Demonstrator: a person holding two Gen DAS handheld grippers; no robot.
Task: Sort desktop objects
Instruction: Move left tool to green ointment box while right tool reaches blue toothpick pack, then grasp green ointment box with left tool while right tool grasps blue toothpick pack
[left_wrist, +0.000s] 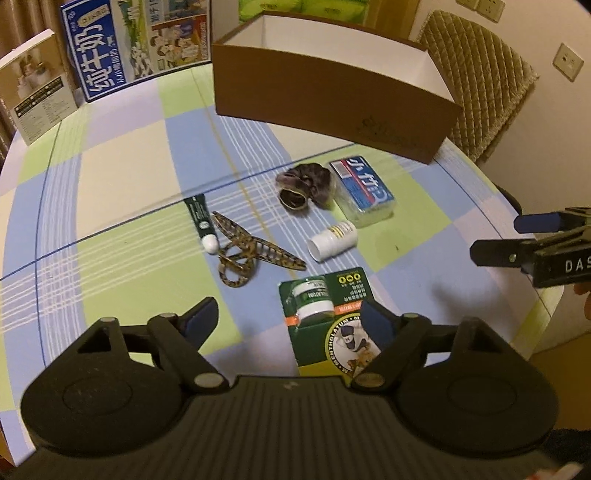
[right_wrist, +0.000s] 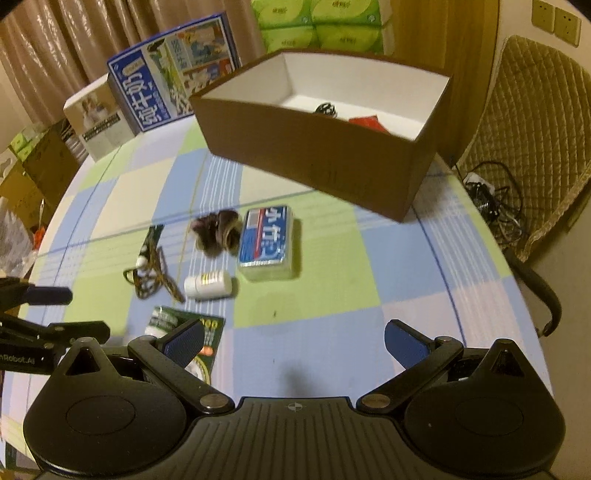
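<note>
Left wrist view: left gripper (left_wrist: 291, 317) hovers with jaws wide and empty over the green carded jar (left_wrist: 321, 314), seemingly lining up a pick; right gripper (right_wrist: 295, 343), jaws likewise spread and empty, waits near the brown box (right_wrist: 314, 155).

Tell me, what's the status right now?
Left gripper and right gripper open, empty. Green card nearest the left. Box behind, already holding items. Nothing blocking.

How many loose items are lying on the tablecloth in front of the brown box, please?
6: green tube, hair claw, scrunchie, blue packet, white bottle, green carded jar nearest. None appear hidden.
</note>
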